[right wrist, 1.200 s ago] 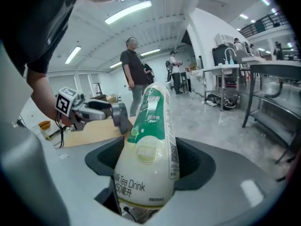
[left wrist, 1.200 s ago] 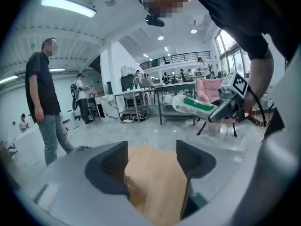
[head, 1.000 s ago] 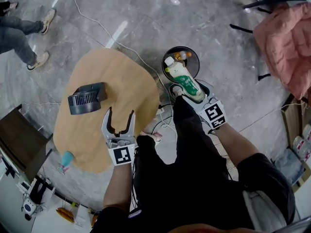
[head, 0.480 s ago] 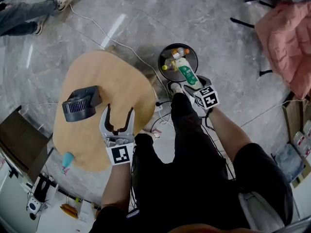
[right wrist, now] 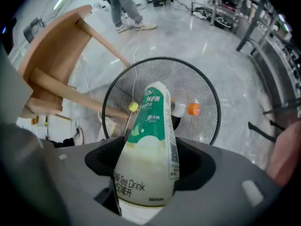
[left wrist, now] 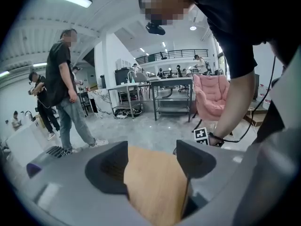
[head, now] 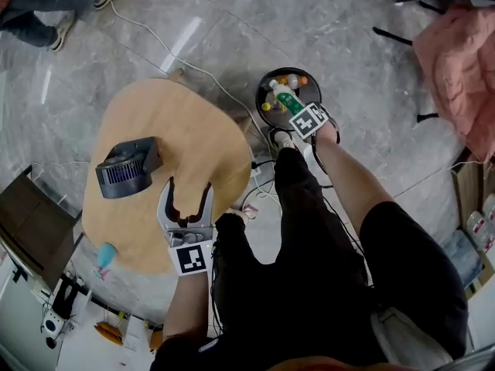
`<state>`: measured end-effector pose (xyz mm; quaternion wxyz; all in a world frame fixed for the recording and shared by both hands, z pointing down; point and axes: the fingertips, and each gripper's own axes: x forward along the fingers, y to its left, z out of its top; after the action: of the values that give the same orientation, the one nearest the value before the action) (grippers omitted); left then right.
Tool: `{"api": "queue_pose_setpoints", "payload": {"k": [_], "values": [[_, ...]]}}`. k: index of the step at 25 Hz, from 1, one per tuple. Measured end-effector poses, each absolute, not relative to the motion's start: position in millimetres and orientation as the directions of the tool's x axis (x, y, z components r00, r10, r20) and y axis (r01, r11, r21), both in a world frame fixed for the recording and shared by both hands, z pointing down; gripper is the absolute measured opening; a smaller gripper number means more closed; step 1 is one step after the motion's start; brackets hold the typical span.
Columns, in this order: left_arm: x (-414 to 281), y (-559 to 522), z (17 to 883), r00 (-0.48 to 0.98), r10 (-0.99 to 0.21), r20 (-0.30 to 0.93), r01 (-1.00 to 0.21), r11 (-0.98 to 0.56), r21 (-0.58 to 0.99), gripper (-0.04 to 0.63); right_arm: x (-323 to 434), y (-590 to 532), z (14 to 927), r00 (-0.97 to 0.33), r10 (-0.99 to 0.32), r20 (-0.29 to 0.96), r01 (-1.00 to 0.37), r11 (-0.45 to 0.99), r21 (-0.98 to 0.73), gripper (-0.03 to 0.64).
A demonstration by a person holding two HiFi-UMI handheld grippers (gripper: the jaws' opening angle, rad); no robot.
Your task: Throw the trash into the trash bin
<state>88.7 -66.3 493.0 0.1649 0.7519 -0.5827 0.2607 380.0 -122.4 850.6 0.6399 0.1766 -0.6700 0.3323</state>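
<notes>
My right gripper (right wrist: 149,160) is shut on a milk-tea bottle (right wrist: 149,145) with a green-and-white label, its neck pointing down into the black mesh trash bin (right wrist: 207,102). In the head view the bottle (head: 283,99) hangs over the bin (head: 309,90), and the right gripper (head: 300,112) sits at the bin's near edge. Other bottles with yellow and orange caps lie inside the bin. My left gripper (head: 186,195) is open and empty over the round wooden table (head: 166,130); in the left gripper view its jaws (left wrist: 151,166) frame bare tabletop.
A dark desk fan (head: 124,168) stands on the table's left side. White cables (head: 259,184) trail on the floor between table and bin. A person's legs (head: 46,2) are at the far left, and a pink chair (head: 460,60) at the right.
My right gripper has dropped toward the bin with the bottle and tipped it neck-down over the opening. The left gripper has barely moved.
</notes>
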Motion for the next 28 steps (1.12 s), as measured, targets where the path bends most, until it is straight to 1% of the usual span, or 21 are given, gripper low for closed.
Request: {"api": "queue_pose_setpoints", "payload": {"k": [2, 5, 10, 13, 14, 17, 18, 20, 23, 26, 28], "values": [[85, -60, 494, 0.177, -0.787, 0.590, -0.964, -0.259, -0.057, 0.328, 375, -130, 863, -0.055, 0.208, 0.977, -0.606, 0.770, -0.198, 0.351], [81, -52, 497, 0.167, -0.784, 0.598, -0.966, -0.252, -0.061, 0.328, 367, -138, 880, -0.010, 0.223, 0.975, -0.566, 0.802, -0.190, 0.351], [80, -44, 499, 0.172, -0.786, 0.594, -0.965, -0.256, -0.059, 0.328, 357, -132, 907, 0.050, 0.303, 0.952, -0.554, 0.801, -0.226, 0.354], [80, -43, 504, 0.175, -0.794, 0.582, -0.966, -0.252, -0.053, 0.328, 359, -137, 918, 0.072, 0.289, 0.955, -0.567, 0.799, -0.199, 0.370], [80, -43, 506, 0.175, -0.796, 0.579, -0.967, -0.250, -0.050, 0.328, 358, -141, 919, 0.066, 0.264, 0.962, -0.569, 0.802, -0.181, 0.381], [85, -39, 508, 0.184, -0.796, 0.577, -0.967, -0.251, -0.038, 0.328, 356, -148, 909, 0.039, 0.186, 0.982, -0.550, 0.824, -0.134, 0.459], [88, -39, 507, 0.190, -0.796, 0.575, -0.966, -0.257, -0.035, 0.328, 356, -149, 902, 0.020, 0.157, 0.987, -0.549, 0.827, -0.120, 0.466], [96, -39, 505, 0.207, -0.797, 0.568, -0.960, -0.276, -0.038, 0.328, 359, -155, 880, -0.037, 0.073, 0.997, -0.564, 0.822, -0.081, 0.469], [103, -43, 499, 0.231, -0.802, 0.551, -0.951, -0.306, -0.047, 0.328, 359, -166, 826, -0.147, -0.102, 0.984, -0.599, 0.801, -0.006, 0.469], [110, -45, 492, 0.266, -0.804, 0.531, -0.930, -0.359, -0.077, 0.328, 349, -170, 745, -0.272, -0.281, 0.920, -0.608, 0.792, 0.062, 0.468], [115, -46, 485, 0.299, -0.800, 0.520, -0.902, -0.415, -0.119, 0.328, 339, -167, 684, -0.347, -0.383, 0.856, -0.621, 0.778, 0.096, 0.453]]}}
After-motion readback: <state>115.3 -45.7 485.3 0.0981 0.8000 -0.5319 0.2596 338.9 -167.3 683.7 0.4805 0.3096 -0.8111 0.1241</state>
